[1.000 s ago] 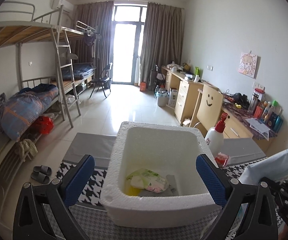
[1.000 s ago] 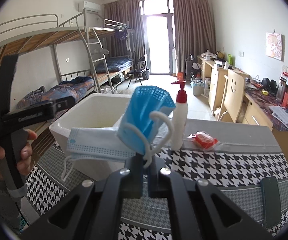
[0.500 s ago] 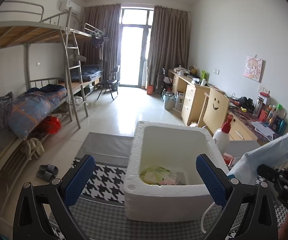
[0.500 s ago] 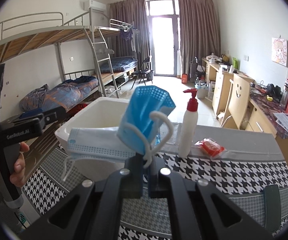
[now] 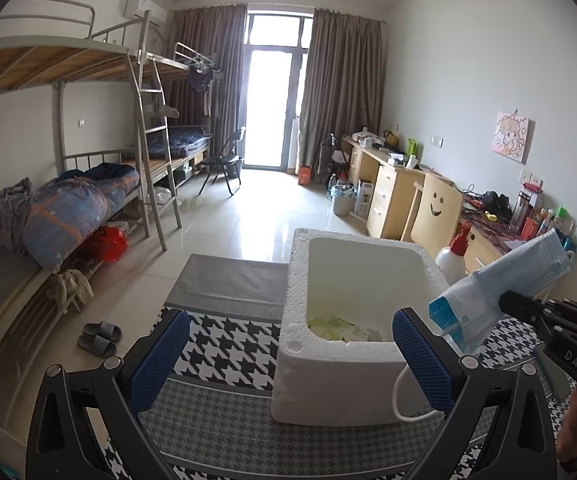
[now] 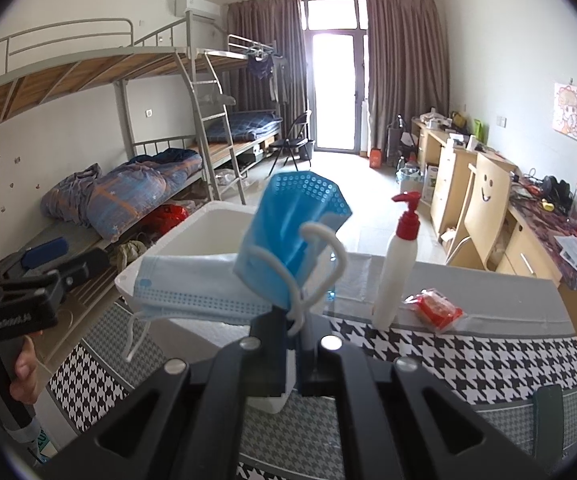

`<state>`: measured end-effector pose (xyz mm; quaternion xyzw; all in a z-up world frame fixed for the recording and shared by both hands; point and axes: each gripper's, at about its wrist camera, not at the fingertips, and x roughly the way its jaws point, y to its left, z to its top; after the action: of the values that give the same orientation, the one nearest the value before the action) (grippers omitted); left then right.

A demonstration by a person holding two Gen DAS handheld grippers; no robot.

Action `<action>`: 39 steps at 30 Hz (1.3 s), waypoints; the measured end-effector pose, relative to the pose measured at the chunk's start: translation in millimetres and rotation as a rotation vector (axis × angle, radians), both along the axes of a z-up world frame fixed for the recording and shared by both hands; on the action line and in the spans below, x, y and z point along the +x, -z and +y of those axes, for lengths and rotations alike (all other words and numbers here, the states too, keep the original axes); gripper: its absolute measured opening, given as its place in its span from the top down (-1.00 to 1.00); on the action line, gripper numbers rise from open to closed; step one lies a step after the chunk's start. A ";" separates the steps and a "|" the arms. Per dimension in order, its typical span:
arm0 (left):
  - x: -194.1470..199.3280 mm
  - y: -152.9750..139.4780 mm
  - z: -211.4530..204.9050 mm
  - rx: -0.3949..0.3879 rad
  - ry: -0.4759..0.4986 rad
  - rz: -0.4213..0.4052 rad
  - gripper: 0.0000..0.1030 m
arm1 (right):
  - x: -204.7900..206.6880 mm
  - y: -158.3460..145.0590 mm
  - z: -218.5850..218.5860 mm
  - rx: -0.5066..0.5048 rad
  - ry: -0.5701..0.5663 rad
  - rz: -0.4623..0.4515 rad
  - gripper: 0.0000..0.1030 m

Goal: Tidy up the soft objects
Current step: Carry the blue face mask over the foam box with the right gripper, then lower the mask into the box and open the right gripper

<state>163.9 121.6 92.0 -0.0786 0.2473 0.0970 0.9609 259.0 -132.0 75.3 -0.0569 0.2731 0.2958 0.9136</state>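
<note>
Pleated blue face mask (image 6: 288, 232), soft with white ear loops, hangs clenched in the right tongs (image 6: 294, 324) beside the rough white foam box (image 5: 352, 280) on the houndstooth tabletop (image 5: 228, 344). Left tongs (image 5: 288, 352) gape, and have drawn back from the box since earlier.

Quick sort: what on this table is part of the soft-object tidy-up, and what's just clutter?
In the job:
- face masks, clamped in the right gripper
- white foam box
- soft packets inside it
- left gripper, open and empty

Lying about:
- pump bottle
- red packet
- houndstooth cloth
</note>
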 end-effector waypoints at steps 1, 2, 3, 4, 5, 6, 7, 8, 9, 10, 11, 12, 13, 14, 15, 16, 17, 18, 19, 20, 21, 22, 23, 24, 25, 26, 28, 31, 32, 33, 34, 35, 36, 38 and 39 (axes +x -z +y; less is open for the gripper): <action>0.7 0.4 0.1 0.000 0.001 0.003 -0.97 | 0.0 0.0 0.0 0.000 0.000 0.000 0.91; -0.1 1.4 1.0 0.001 -0.002 0.004 -0.97 | 0.3 -0.4 1.2 -0.001 -0.001 -0.001 0.91; -1.1 2.2 2.2 0.001 -0.007 0.005 -0.97 | 0.5 -0.7 2.6 -0.002 -0.003 -0.001 0.91; -1.7 3.2 2.9 0.001 -0.011 0.008 -0.97 | 0.9 -1.3 4.3 -0.001 -0.007 -0.001 0.91; -3.0 3.7 3.3 0.002 -0.012 0.009 -0.97 | 1.3 -1.8 5.4 -0.001 -0.009 -0.001 0.91; -3.9 4.1 4.0 0.003 -0.014 0.010 -0.97 | 1.8 -2.0 6.8 -0.002 -0.010 -0.001 0.91; -5.0 4.3 4.9 0.003 -0.016 0.009 -0.98 | 2.7 -2.1 8.3 -0.003 -0.013 0.000 0.91; -6.3 4.4 6.1 0.000 -0.019 0.007 -0.98 | 3.5 -2.2 9.7 -0.005 -0.016 0.001 0.91; -7.3 4.7 7.5 -0.004 -0.023 0.007 -0.98 | 3.8 -2.3 11.8 -0.008 -0.020 0.000 0.91; -8.1 5.0 8.9 -0.006 -0.025 0.008 -0.98 | 4.1 -2.2 15.6 -0.012 -0.026 -0.002 0.91; -9.4 5.5 10.4 -0.005 -0.028 0.007 -0.98 | 4.1 -2.2 15.6 -0.012 -0.026 -0.002 0.91; -9.9 5.6 10.4 -0.004 -0.030 0.008 -0.98 | 4.2 -2.1 16.7 -0.012 -0.028 -0.002 0.91; -10.1 6.0 10.5 -0.003 -0.032 0.010 -0.98 | 4.6 -1.9 18.2 -0.011 -0.031 0.000 0.91; -11.2 6.8 11.5 -0.005 -0.033 0.012 -0.97 | 4.8 -1.8 19.3 -0.012 -0.033 0.001 0.91; -12.5 7.4 12.6 -0.007 -0.035 0.011 -0.97 | 5.2 -2.2 22.2 -0.013 -0.033 0.001 0.91; -13.0 7.4 13.4 -0.009 -0.037 0.009 -0.97 | 5.7 -2.1 23.4 -0.015 -0.038 0.002 0.91; -14.1 8.2 14.9 -0.012 -0.040 0.008 -0.97 | 5.7 -1.4 25.5 -0.016 -0.042 0.002 0.91; -13.7 8.6 15.2 -0.012 -0.043 0.010 -0.98 | 6.3 -1.3 26.8 -0.017 -0.044 0.003 0.91; -14.2 9.5 16.0 -0.011 -0.044 0.011 -0.97 | 6.8 -1.1 28.3 -0.017 -0.049 0.006 0.91; -14.7 10.5 17.4 -0.010 -0.049 0.012 -0.97 | 7.6 -0.6 31.5 -0.018 -0.055 0.009 0.91; -14.8 11.4 18.7 -0.010 -0.054 0.013 -0.97 | 7.6 -0.6 31.5 -0.018 -0.055 0.009 0.91; -15.2 11.8 19.3 -0.011 -0.055 0.015 -0.97 | 8.5 -0.3 33.4 -0.020 -0.053 0.010 0.91; -15.5 12.7 20.8 -0.015 -0.054 0.018 -0.97 | 9.4 0.0 34.6 -0.021 -0.055 0.012 0.91; -16.2 13.0 21.8 -0.017 -0.056 0.019 -0.98 | 10.1 0.7 36.3 -0.023 -0.057 0.016 0.91; -16.6 12.8 21.8 -0.016 -0.056 0.018 -0.97 | 11.2 1.1 38.0 -0.025 -0.058 0.020 0.91; -17.0 12.8 22.3 -0.015 -0.056 0.017 -0.97 | 12.4 1.0 39.5 -0.027 -0.060 0.022 0.91; -18.2 13.6 24.2 -0.011 -0.061 0.015 -0.97 | 13.8 0.4 43.4 -0.030 -0.066 0.024 0.91; -19.5 15.4 27.4 -0.007 -0.068 0.015 -0.97 | 16.3 1.1 47.2 -0.029 -0.073 0.029 0.91; -19.8 16.0 27.9 -0.009 -0.072 0.016 -0.97 | 17.3 1.5 48.4 -0.029 -0.073 0.030 0.91; -19.9 16.8 29.6 -0.012 -0.075 0.017 -0.98 | 18.4 2.5 50.0 -0.033 -0.071 0.032 0.91; -20.1 17.4 30.5 -0.013 -0.077 0.018 -0.98 | 19.7 3.9 51.6 -0.037 -0.069 0.036 0.91; -21.2 17.8 30.6 -0.013 -0.078 0.018 -0.98 | 20.8 5.2 52.0 -0.037 -0.069 0.042 0.91; -21.7 18.2 30.5 -0.012 -0.078 0.019 -0.98 | 21.9 6.1 53.7 -0.040 -0.072 0.047 0.91; -22.6 19.3 31.8 -0.011 -0.078 0.021 -0.98 | 24.2 7.0 56.2 -0.041 -0.073 0.056 0.91; -22.7 19.6 30.8 -0.010 -0.080 0.021 -0.98 | 26.3 7.7 56.0 -0.041 -0.075 0.061 0.91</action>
<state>141.2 152.4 72.4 -0.0923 0.2547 0.1351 0.9531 285.3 -76.0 67.6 -0.0765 0.3047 0.3257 0.8918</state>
